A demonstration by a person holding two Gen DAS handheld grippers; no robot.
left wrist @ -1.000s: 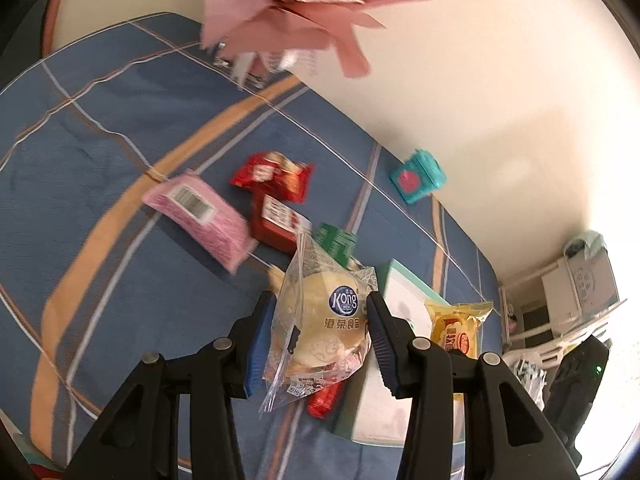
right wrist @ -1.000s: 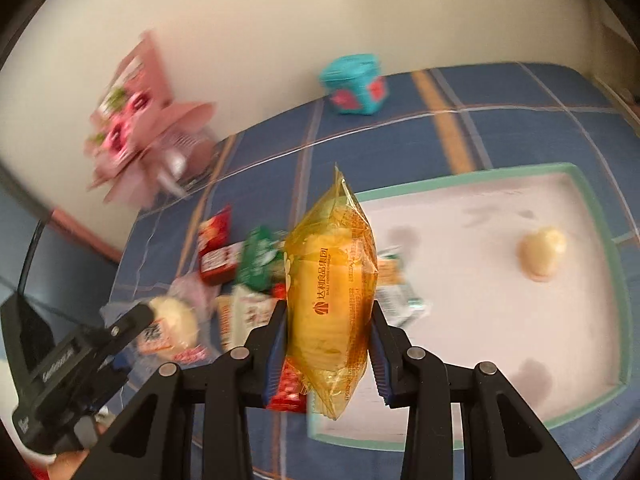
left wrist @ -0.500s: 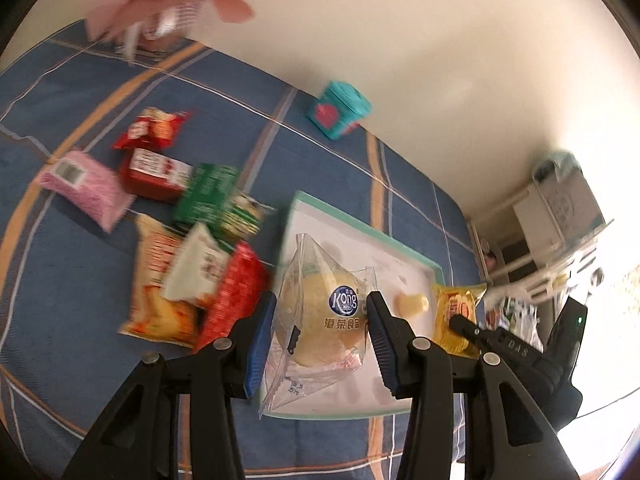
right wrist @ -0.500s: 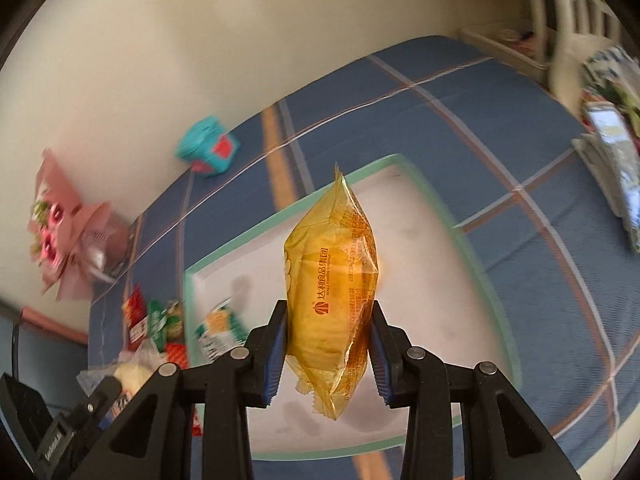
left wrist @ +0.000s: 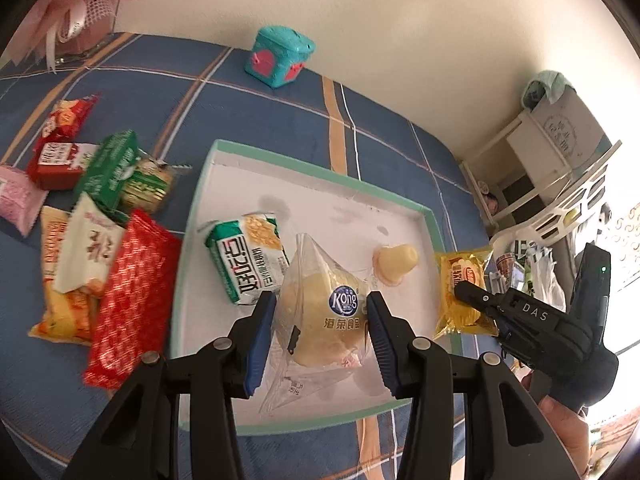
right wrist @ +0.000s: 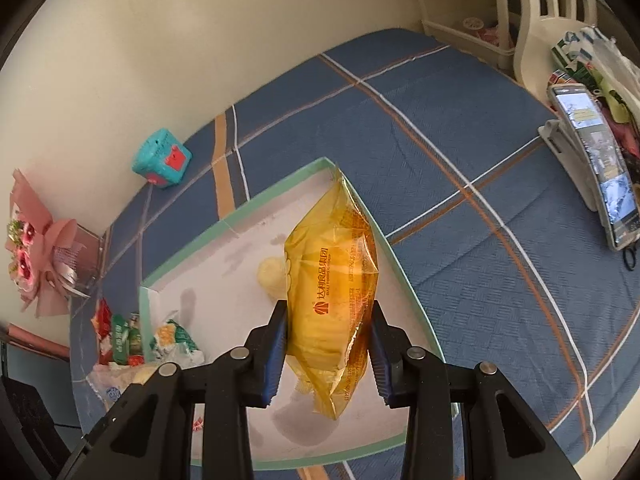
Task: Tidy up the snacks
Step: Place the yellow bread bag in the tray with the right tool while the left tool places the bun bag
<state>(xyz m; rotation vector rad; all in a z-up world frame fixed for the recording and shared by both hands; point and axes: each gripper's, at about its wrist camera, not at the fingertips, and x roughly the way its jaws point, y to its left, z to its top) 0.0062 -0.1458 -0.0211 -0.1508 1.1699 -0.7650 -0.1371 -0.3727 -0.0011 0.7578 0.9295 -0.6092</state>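
Over the shallow white tray with the mint-green rim (left wrist: 400, 199), both tools are loaded. The left tool (left wrist: 322, 334) pinches a round pale bun in a clear plastic wrapper (left wrist: 324, 320) across its middle, held above the near part of the tray. The right tool (right wrist: 326, 350) is pressed onto a yellow-orange translucent packet of cake (right wrist: 334, 292) by its lower half, the packet standing upright above the tray's right side.

Already lying in the tray are a green-and-white cracker packet (left wrist: 248, 258) and a small pale jelly cup (left wrist: 396, 262). More snacks sit in a loose heap on the blue plaid bedcover (left wrist: 168, 92) to the left, among them a shiny red foil bag (left wrist: 132, 300).

Both held items look light and soft. The bun would squash under a hard squeeze, and its loose film looks slippery, so a grip across the body rather than the flapping wrapper edge seems wise. The cake packet is puffed with air and could slide or tilt; holding it at the filled middle looks safest.
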